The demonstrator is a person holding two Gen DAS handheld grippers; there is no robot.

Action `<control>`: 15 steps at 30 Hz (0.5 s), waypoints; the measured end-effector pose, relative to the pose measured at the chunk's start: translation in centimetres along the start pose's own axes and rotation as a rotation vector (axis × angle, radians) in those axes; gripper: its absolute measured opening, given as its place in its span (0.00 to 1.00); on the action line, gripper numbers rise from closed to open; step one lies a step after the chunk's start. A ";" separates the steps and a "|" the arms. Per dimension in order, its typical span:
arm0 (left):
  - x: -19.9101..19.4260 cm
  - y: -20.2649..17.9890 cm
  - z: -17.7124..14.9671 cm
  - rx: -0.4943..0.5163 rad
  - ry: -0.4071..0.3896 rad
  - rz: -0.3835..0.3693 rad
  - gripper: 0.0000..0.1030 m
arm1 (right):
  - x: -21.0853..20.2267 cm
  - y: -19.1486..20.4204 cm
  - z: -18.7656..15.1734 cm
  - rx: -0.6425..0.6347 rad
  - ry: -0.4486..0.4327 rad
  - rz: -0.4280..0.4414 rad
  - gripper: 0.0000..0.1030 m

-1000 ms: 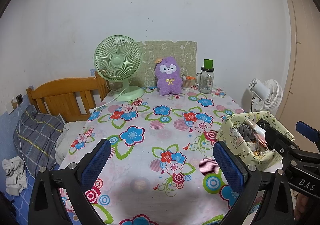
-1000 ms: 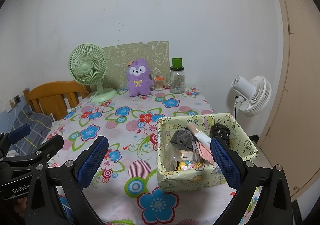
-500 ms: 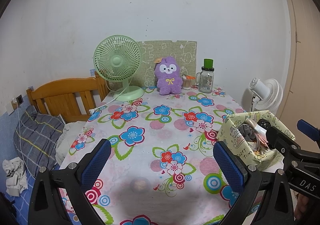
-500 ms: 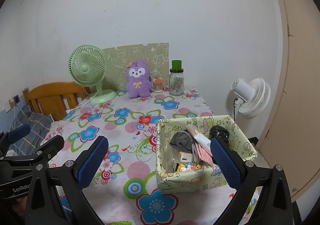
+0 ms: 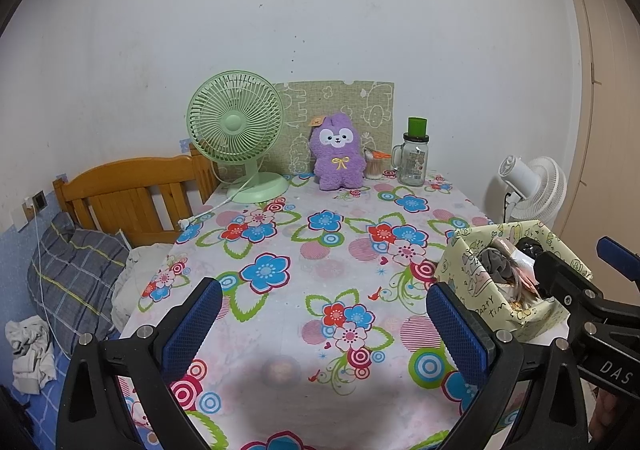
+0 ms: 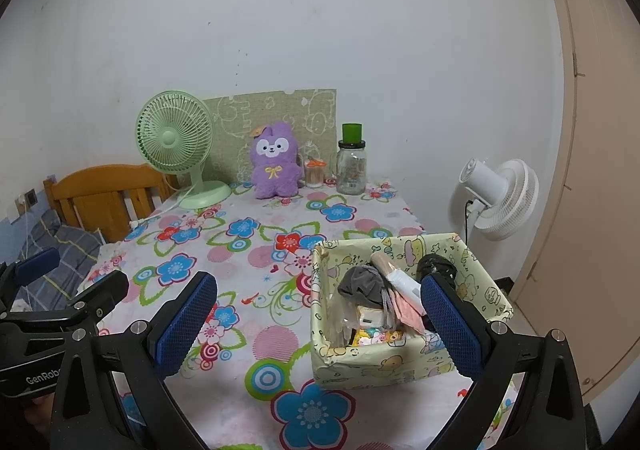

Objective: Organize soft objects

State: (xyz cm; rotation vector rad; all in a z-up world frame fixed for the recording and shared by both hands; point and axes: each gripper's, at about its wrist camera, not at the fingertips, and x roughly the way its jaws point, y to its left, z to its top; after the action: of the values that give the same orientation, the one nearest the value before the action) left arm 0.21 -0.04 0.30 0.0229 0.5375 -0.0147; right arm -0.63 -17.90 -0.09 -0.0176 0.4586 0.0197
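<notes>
Purple plush [image 6: 275, 161] upright at far table edge, propped against green panel [image 6: 276, 114]. Fabric box [image 6: 400, 364] near right, already crammed. My left claw [image 5: 326, 330] and right claw [image 6: 318, 324] spread wide, empty, hovering at near edge: probably staged for reach.

From my left cam the patterned box [image 5: 476, 282] is partly blocked by the right gripper [image 5: 576, 270], so I can't make out most of what's inside. On the right cam my own finger [image 6: 450, 324] covers the box's right side [image 6: 400, 364], and the small bits at the bottom are too tiny to tell. Jar label [image 6: 352, 170] is unreadable too.
</notes>
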 end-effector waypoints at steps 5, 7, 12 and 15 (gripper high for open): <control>0.0 0.0 0.0 0.001 -0.001 0.000 1.00 | 0.0 0.0 0.0 0.001 -0.001 -0.001 1.00; 0.0 0.1 0.1 0.001 -0.002 -0.001 1.00 | 0.0 0.0 0.0 -0.003 -0.003 0.000 1.00; 0.1 0.3 0.2 -0.003 -0.002 -0.001 1.00 | -0.1 0.2 0.1 -0.018 -0.008 -0.006 1.00; 0.2 0.3 0.2 -0.001 0.000 -0.001 1.00 | -0.1 0.2 0.1 -0.018 -0.007 -0.007 1.00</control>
State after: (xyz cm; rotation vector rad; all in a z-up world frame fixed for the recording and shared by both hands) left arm 0.49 0.27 0.42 0.0212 0.5379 -0.0157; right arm -0.71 -17.70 0.03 -0.0368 0.4510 0.0174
